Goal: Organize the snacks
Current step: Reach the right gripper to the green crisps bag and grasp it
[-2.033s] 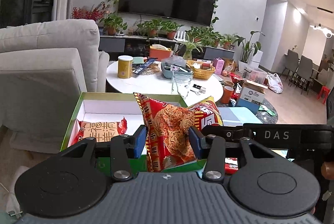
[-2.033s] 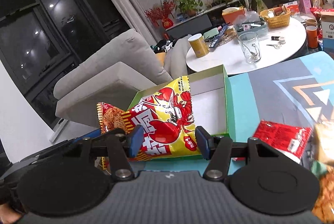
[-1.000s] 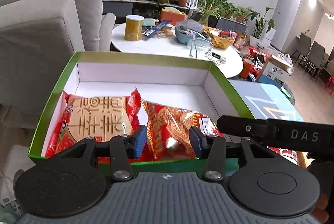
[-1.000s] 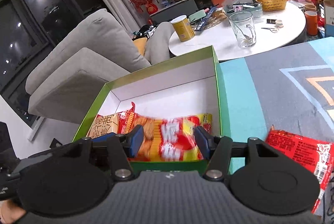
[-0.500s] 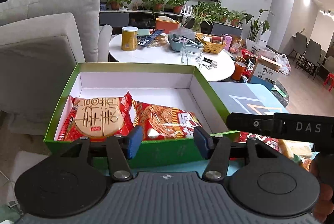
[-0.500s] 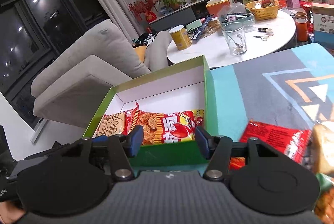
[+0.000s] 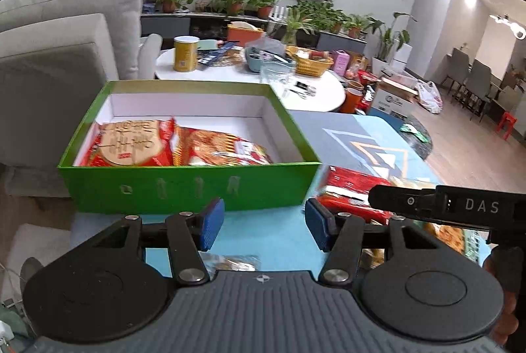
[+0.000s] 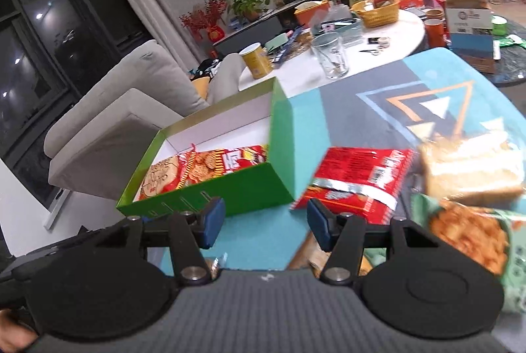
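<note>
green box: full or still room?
Partly filled. The green box holds two snack packs lying flat against its near wall; the white floor behind them, toward the far wall, is bare.

one green box (image 7: 184, 188), two snack packs (image 7: 131, 144) inside, three packs (image 8: 355, 182) outside on the mat

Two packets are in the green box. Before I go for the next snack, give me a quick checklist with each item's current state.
1. Left claw empty, its jaws have just been opening: ok.
2. Right claw open and empty: ok.
3. Both packets lie flat inside the green box, the cracker packet beside the chip packet: ok.
4. Free space at the box's back: ok.
5. Next snack, the red packet, lies unobstructed on the mat: ok.
6. Which snacks belong in the box: cannot tell.
</note>
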`<state>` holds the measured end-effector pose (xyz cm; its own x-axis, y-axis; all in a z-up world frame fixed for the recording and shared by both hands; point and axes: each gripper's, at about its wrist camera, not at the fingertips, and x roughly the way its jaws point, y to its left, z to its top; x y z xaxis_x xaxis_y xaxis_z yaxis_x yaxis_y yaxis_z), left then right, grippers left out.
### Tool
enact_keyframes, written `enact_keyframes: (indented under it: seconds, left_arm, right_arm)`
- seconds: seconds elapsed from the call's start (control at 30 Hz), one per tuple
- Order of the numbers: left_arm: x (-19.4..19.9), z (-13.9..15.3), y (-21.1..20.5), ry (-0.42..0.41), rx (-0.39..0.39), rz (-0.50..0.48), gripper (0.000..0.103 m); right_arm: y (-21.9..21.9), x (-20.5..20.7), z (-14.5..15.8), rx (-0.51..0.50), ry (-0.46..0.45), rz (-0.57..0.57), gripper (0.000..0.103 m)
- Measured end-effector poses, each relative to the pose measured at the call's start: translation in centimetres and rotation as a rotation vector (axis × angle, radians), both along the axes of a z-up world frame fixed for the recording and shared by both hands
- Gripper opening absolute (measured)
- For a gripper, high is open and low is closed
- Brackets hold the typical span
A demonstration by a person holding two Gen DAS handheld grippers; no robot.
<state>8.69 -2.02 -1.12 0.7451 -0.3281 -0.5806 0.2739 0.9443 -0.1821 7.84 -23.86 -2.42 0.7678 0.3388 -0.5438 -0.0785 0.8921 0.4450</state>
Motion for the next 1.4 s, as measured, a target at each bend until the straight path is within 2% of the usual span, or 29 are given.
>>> enact_keyframes:
  seconds: [0.4, 0.47, 0.77, 0.8, 0.9, 1.1, 1.27, 1.4]
  left_arm:
    - [-2.2, 0.3, -5.9, -0.011, 0.019, -0.119, 0.053]
    - [-2.6, 0.2, -7.0, -0.01, 0.022, -0.144, 0.056]
    - [-2.8, -0.6, -12.8, 0.017, 0.036, -0.271, 0.057]
    - [-2.7, -0.9, -13.5, 0.025, 0.037, -0.286, 0.058]
    - [-2.3, -1.4, -15.4, 0.038, 0.03, -0.322, 0.068]
    - [-1.7, -2.4, -18.4, 0.02, 0.079, -0.368, 0.07]
    - [-0.5, -3.4, -18.7, 0.065, 0.081, -0.358, 0.07]
    - [0.4, -4.4, -18.7, 0.119, 0.059, -0.371, 0.07]
  right_arm:
    - [-5.2, -4.1, 0.1, 0.004, -0.023, -0.11, 0.055]
    - [-6.5, -4.7, -0.2, 0.012, -0.017, -0.14, 0.055]
    - [-12.9, -6.8, -2.5, 0.024, 0.035, -0.323, 0.056]
    - [-13.4, -6.8, -3.0, 0.03, 0.048, -0.331, 0.056]
    - [-14.5, -6.9, -4.0, 0.048, 0.08, -0.341, 0.056]
    - [-15.3, -6.6, -4.9, 0.088, 0.105, -0.325, 0.056]
    - [-16.0, -6.2, -5.4, 0.119, 0.104, -0.329, 0.056]
    - [-16.1, -6.0, -5.8, 0.105, 0.107, -0.316, 0.056]
